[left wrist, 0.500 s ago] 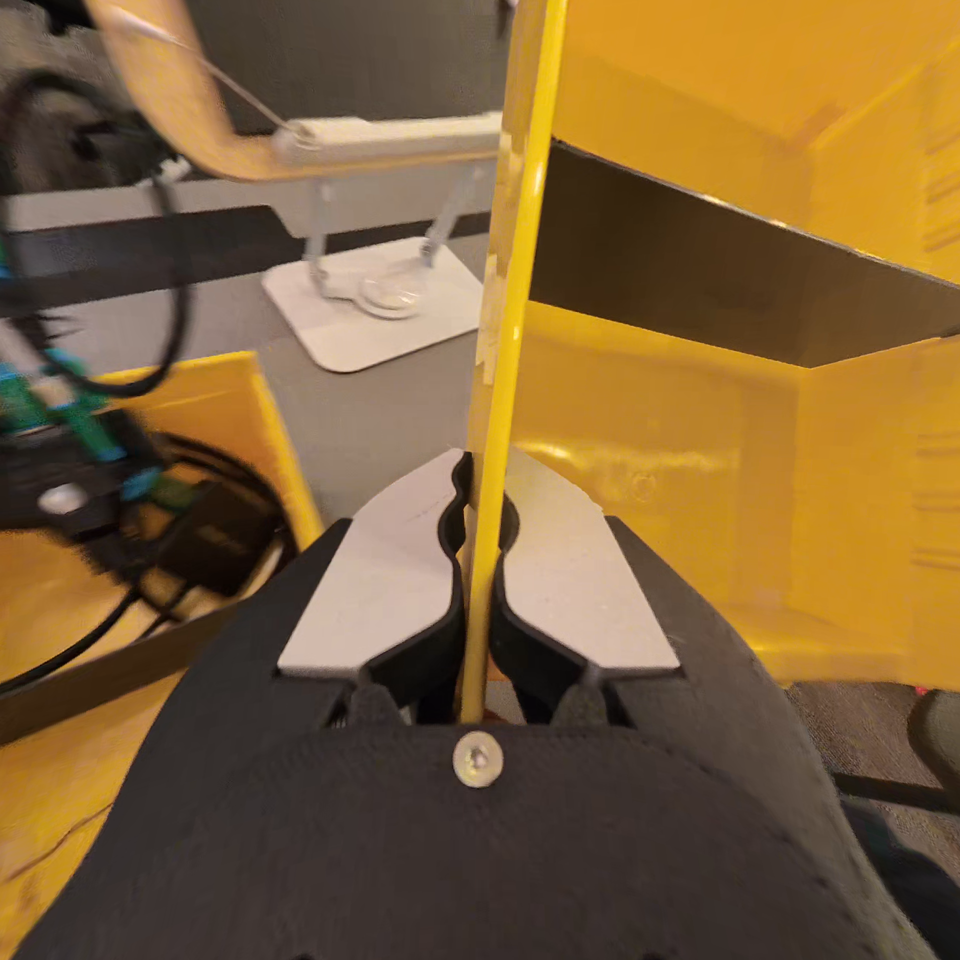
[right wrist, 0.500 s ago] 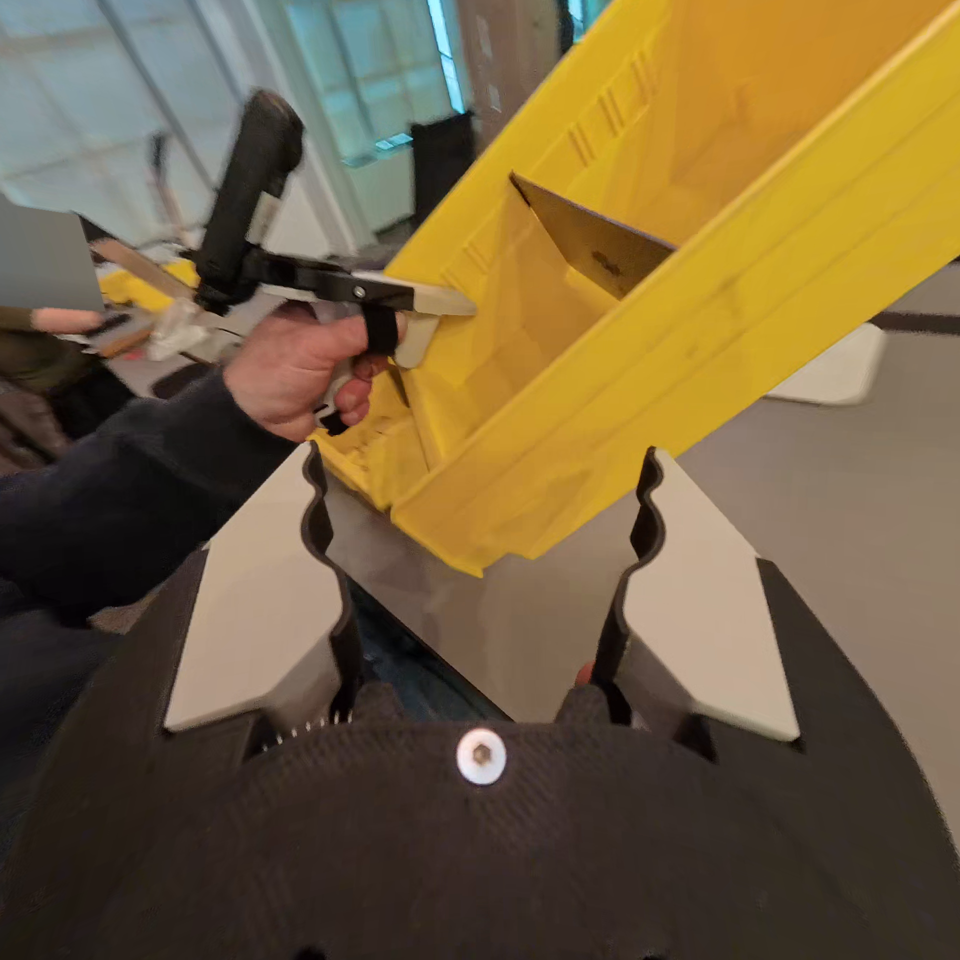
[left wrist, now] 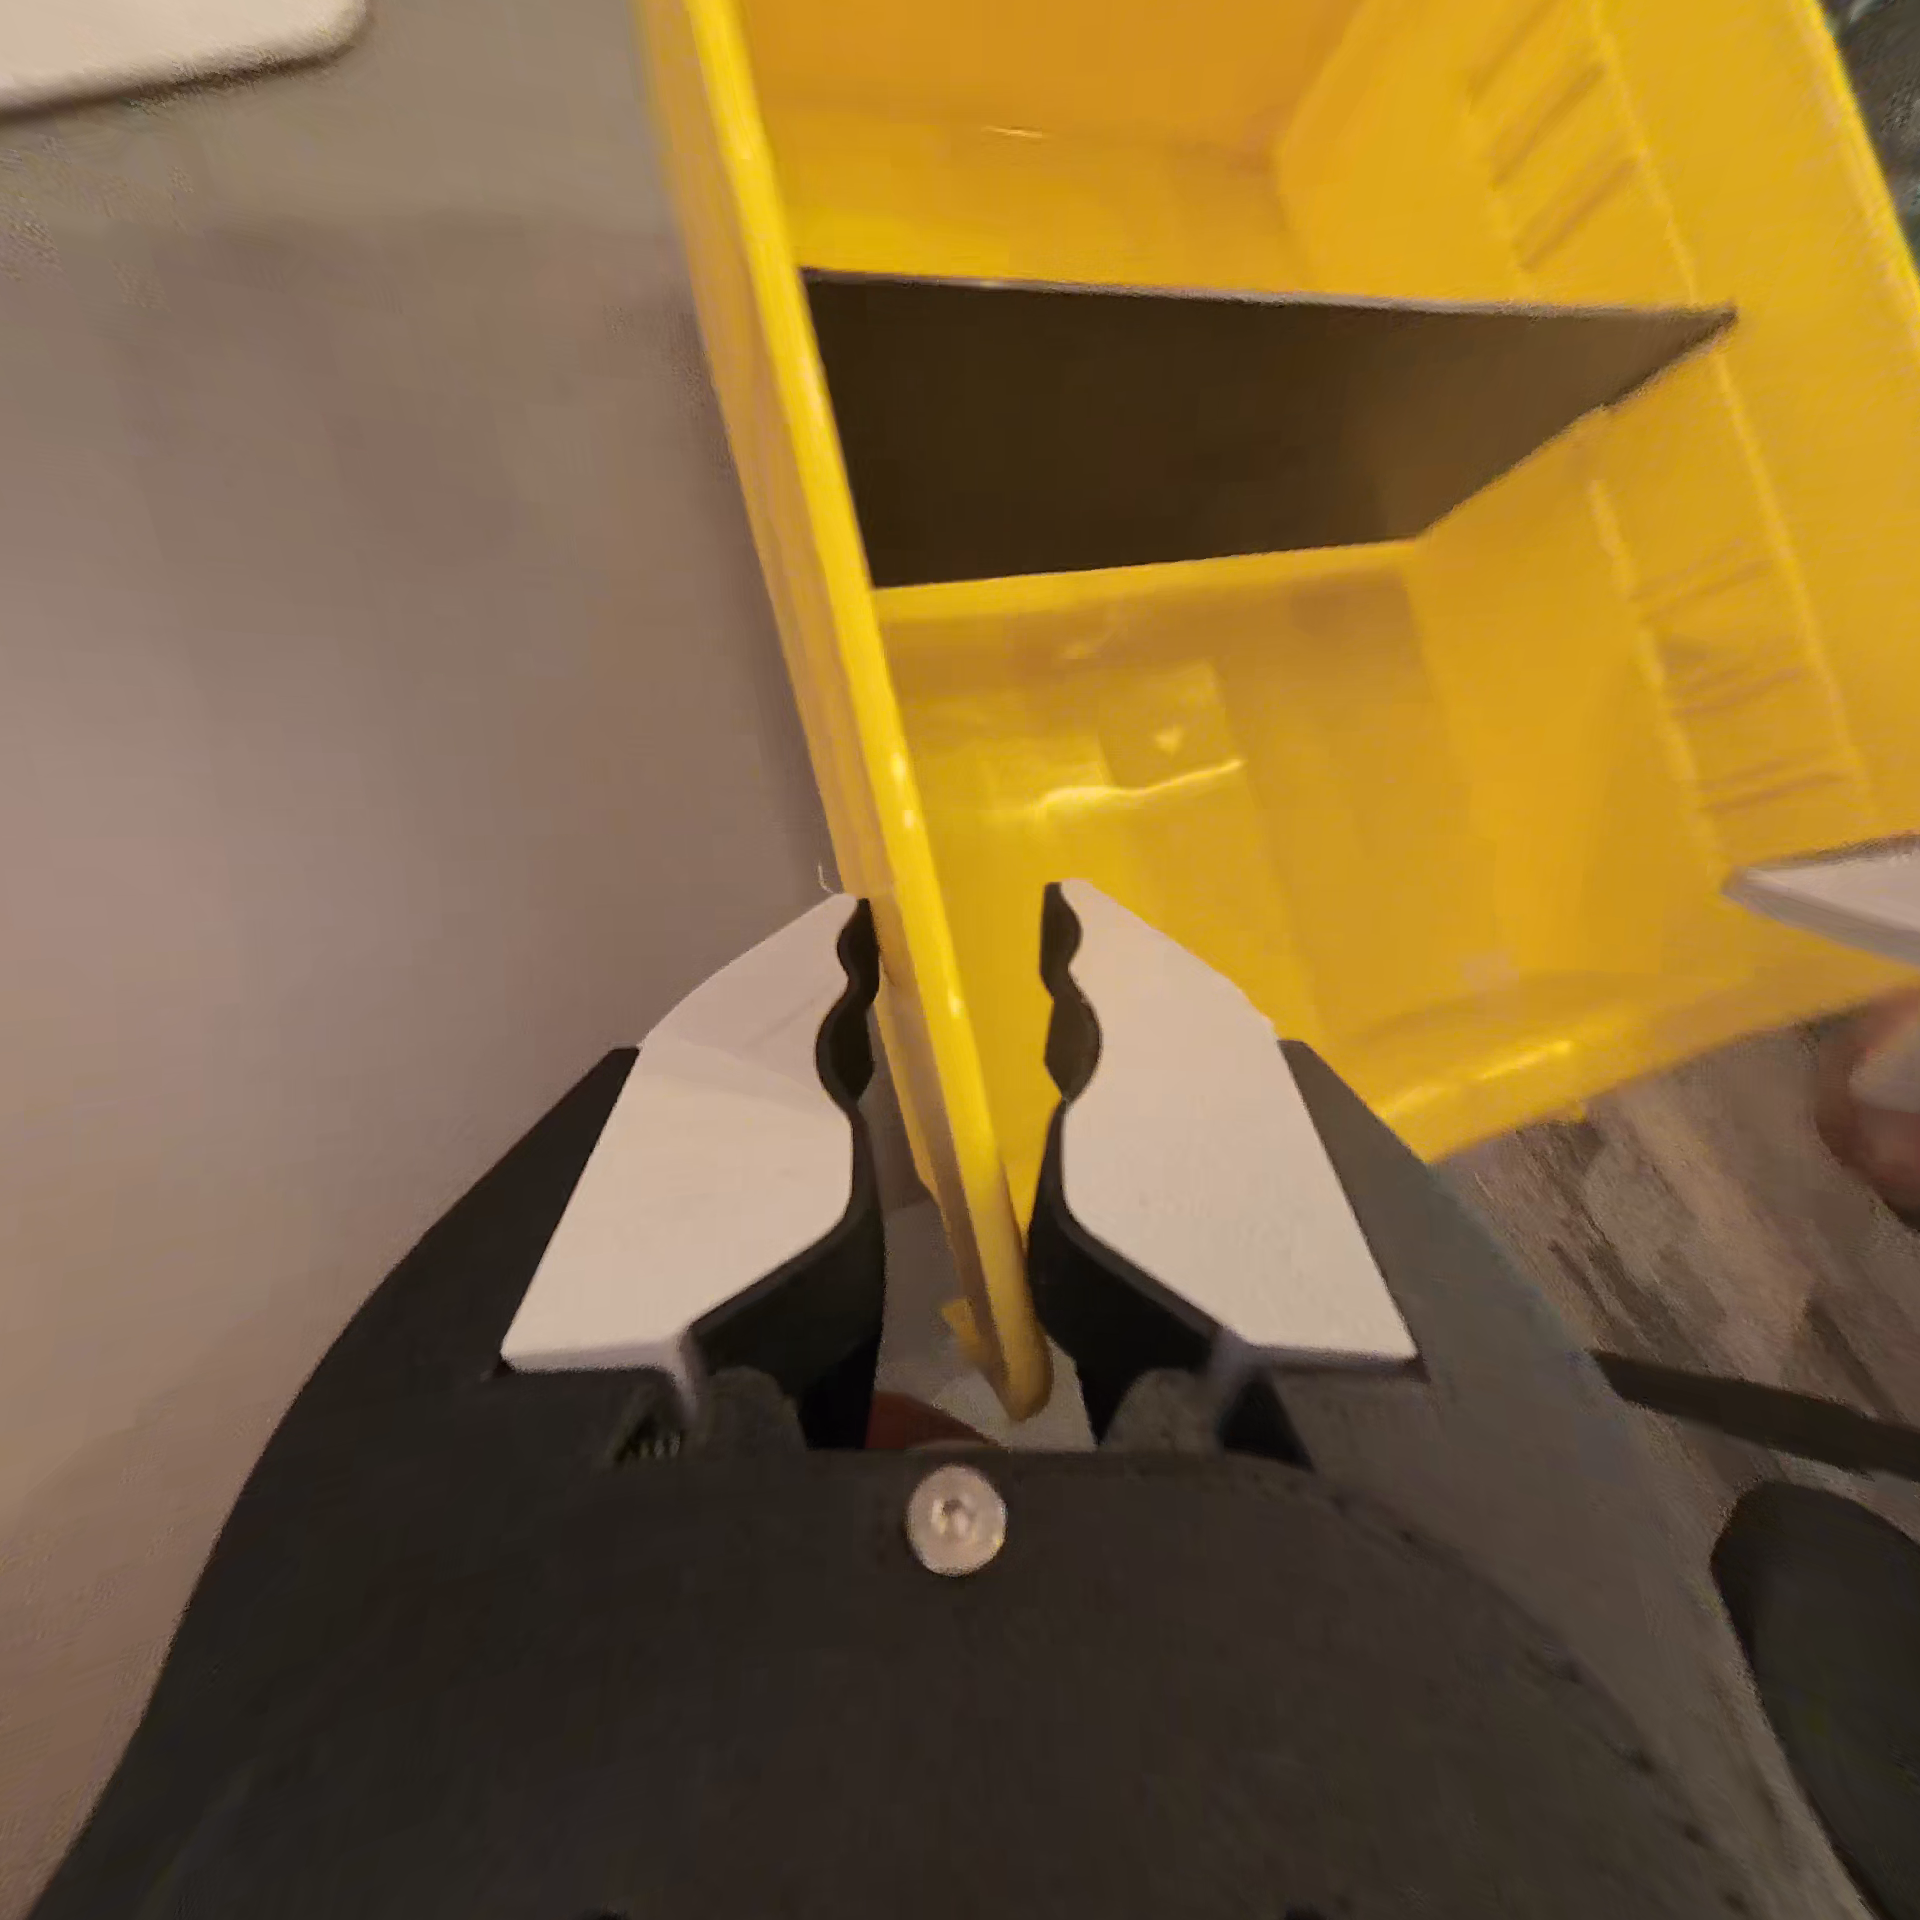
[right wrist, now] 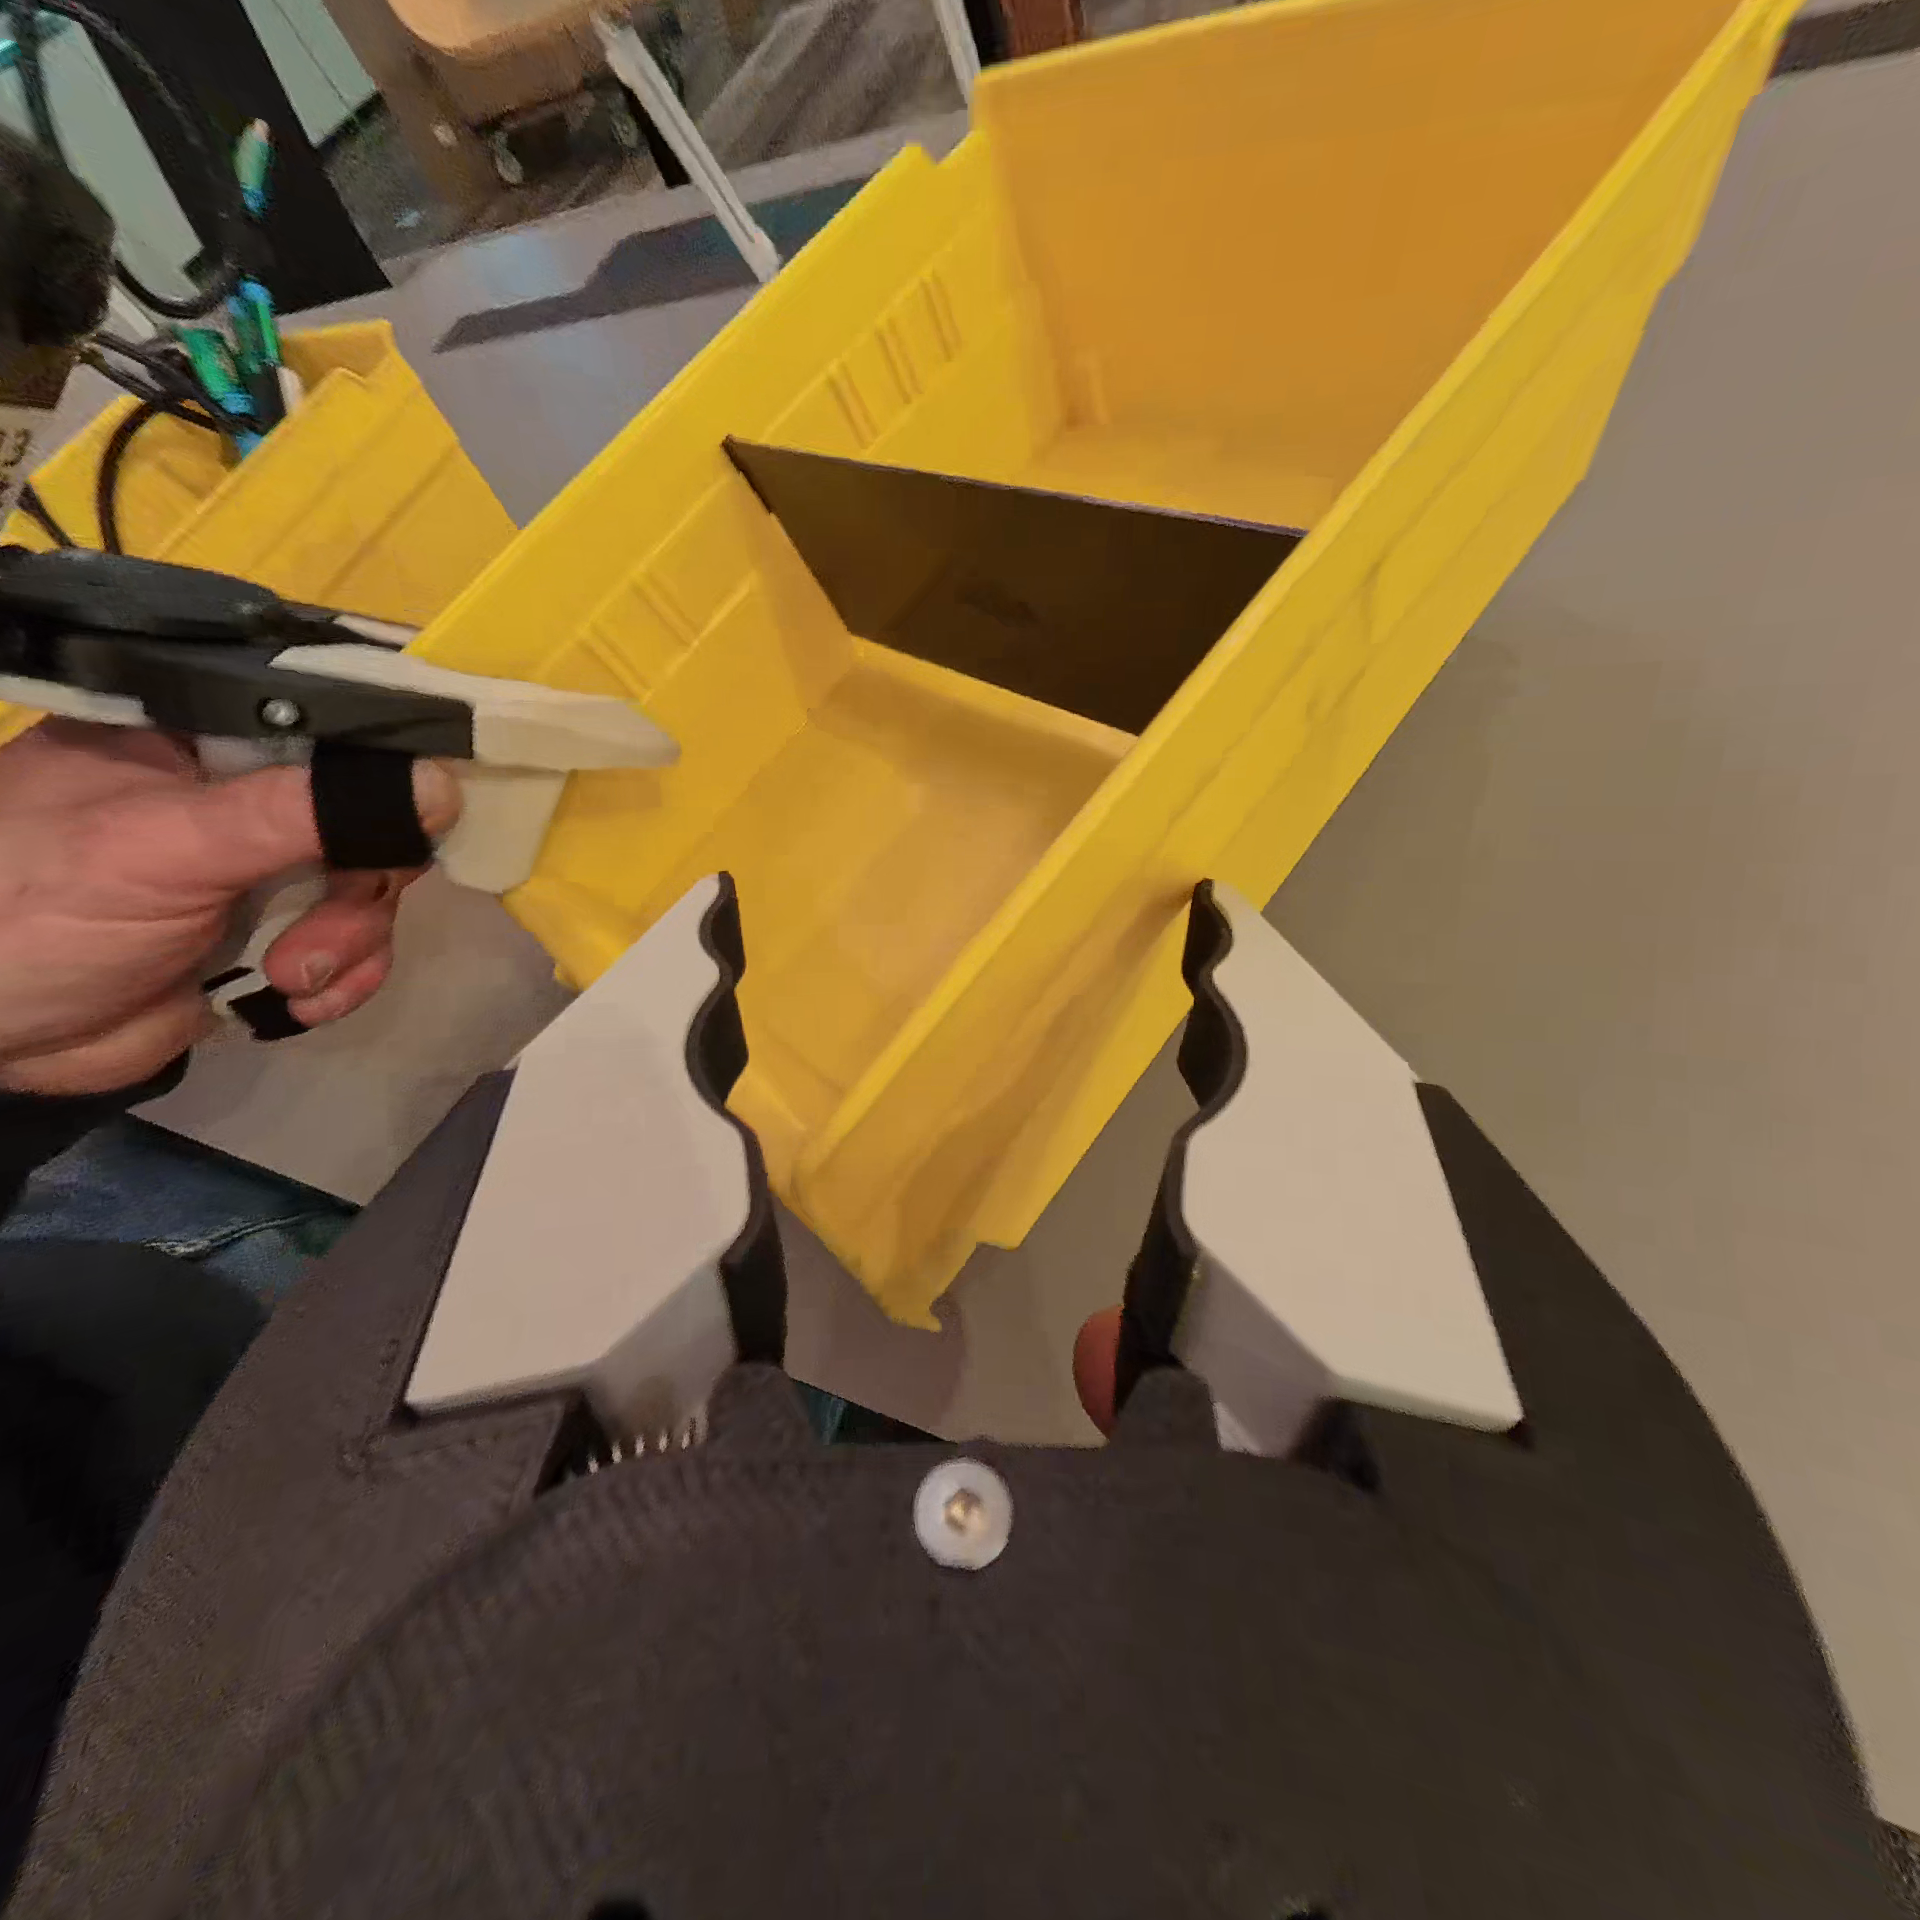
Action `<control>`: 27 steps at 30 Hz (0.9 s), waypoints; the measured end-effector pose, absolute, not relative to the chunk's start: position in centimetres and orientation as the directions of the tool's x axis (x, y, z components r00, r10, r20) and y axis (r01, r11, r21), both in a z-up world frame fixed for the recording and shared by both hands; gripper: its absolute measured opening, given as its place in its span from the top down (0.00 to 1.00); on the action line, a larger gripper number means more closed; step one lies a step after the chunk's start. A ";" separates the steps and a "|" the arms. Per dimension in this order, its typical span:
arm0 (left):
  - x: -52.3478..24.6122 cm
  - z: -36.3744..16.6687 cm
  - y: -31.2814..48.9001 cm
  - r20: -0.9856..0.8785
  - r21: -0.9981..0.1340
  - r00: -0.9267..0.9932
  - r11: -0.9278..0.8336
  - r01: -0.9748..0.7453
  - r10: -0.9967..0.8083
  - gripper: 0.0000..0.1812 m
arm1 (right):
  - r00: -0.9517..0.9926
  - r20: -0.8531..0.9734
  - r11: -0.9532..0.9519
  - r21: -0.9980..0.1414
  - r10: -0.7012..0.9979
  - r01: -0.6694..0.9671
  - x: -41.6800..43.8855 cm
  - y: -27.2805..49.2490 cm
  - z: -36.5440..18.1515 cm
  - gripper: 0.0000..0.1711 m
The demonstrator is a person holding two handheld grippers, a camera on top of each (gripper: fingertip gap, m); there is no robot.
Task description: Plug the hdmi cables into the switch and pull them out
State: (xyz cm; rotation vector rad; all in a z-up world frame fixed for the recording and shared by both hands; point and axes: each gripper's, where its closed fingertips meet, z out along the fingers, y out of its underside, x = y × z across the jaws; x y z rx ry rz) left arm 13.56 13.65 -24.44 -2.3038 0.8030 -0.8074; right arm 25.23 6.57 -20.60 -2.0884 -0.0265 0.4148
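A large yellow bin (left wrist: 790, 520) with a black divider (left wrist: 1195, 416) lies on the grey table; its two compartments are empty. My left gripper (left wrist: 954, 904) is slightly open, with the bin's left wall between its jaws and against the left finger. In the right wrist view that gripper (right wrist: 623, 738) sits at the bin's (right wrist: 1299, 727) left wall. My right gripper (right wrist: 961, 886) is open, with the bin's near corner between its fingers. Black HDMI cables (right wrist: 156, 416) with teal plugs (right wrist: 244, 343) sit in a second yellow bin (right wrist: 343, 499) at the far left. I cannot make out the switch.
A white flat base (left wrist: 156, 42) lies on the table at the far left. The table's edge and the wood-look floor (left wrist: 1662, 1247) show at the right in the left wrist view. A person's hand (right wrist: 125, 904) holds the left gripper.
My left gripper was clamped on the bin's wall and its jaws have now parted a little. The bin has come down lower and flatter in both views. The right gripper stays open.
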 end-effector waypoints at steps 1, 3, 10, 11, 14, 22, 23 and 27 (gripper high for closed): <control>14.0 -25.0 12.8 0.360 -0.650 0.626 -0.667 -0.364 -0.692 0.82 | 0.944 -0.282 -0.541 -0.828 0.173 -0.149 25.9 6.7 -21.0 0.51; 15.0 -25.2 11.5 0.385 -0.649 0.596 -0.666 -0.369 -0.705 0.76 | 0.950 -0.267 -0.557 -0.819 0.161 -0.136 27.2 6.9 -21.7 0.54; 15.6 -22.8 8.2 0.514 -0.642 0.408 -0.654 -0.401 -0.755 0.62 | 0.956 -0.256 -0.609 -0.784 0.141 -0.120 30.6 7.8 -23.9 0.76; 15.1 -21.7 7.5 0.550 -0.651 0.360 -0.656 -0.382 -0.754 0.62 | 0.959 -0.243 -0.613 -0.783 0.144 -0.106 30.9 7.9 -23.9 0.79; 12.4 -15.5 4.4 0.680 -0.671 0.148 -0.691 -0.269 -0.718 0.66 | 0.966 -0.213 -0.632 -0.771 0.148 -0.073 31.4 8.2 -24.1 0.87; -15.1 -12.8 14.1 0.152 -0.834 0.787 -0.505 -0.222 -0.597 0.63 | 0.969 -0.140 -0.642 -0.767 0.204 0.025 32.3 9.4 -24.3 0.98; -19.0 -13.7 15.2 0.101 -0.816 0.845 -0.530 -0.232 -0.525 0.62 | 0.972 -0.121 -0.637 -0.770 0.202 0.037 32.5 9.5 -24.3 0.98; -29.4 -19.6 17.4 0.045 -0.669 0.947 -0.713 -0.209 -0.319 0.52 | 0.978 -0.131 -0.638 -0.770 0.163 0.004 33.9 9.8 -24.3 0.98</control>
